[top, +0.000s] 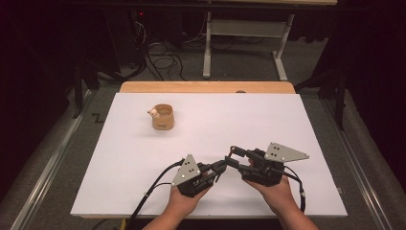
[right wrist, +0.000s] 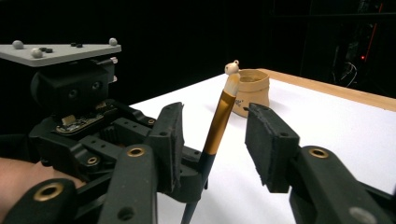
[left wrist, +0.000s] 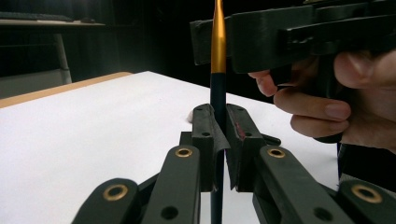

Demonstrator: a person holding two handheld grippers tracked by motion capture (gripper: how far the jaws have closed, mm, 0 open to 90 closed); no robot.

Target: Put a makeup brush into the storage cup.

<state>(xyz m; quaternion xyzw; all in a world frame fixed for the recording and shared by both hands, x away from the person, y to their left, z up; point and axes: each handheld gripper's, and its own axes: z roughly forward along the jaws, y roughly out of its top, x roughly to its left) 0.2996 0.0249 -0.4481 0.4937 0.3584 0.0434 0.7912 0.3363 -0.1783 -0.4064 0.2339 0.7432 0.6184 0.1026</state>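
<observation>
Right now I have a brush [right wrist: 215, 133] clamped in my left gripper [left wrist: 219, 135]: its jaws are clenched tight on the dark lower handle, and in the left gripper view the gold ferrule rises straight up out of them. From the right gripper view I see the same brush leaning slightly, its pale bristle tip at the top and its dark end gripped by the other tool below. My right gripper [right wrist: 212, 140] sits around the gold part with a jaw on either side, but there is clear daylight between each pad and the brush, so it is not grasping anything. No earlier picture lets me compare. In the high view both grippers meet nose to nose at the near middle of the white table [top: 249, 120], each held in a hand [top: 184, 201], cables trailing back toward me. Well apart from them, toward the far left of the table, stands a small tan cup [top: 163, 118] with something pale resting at its rim.
</observation>
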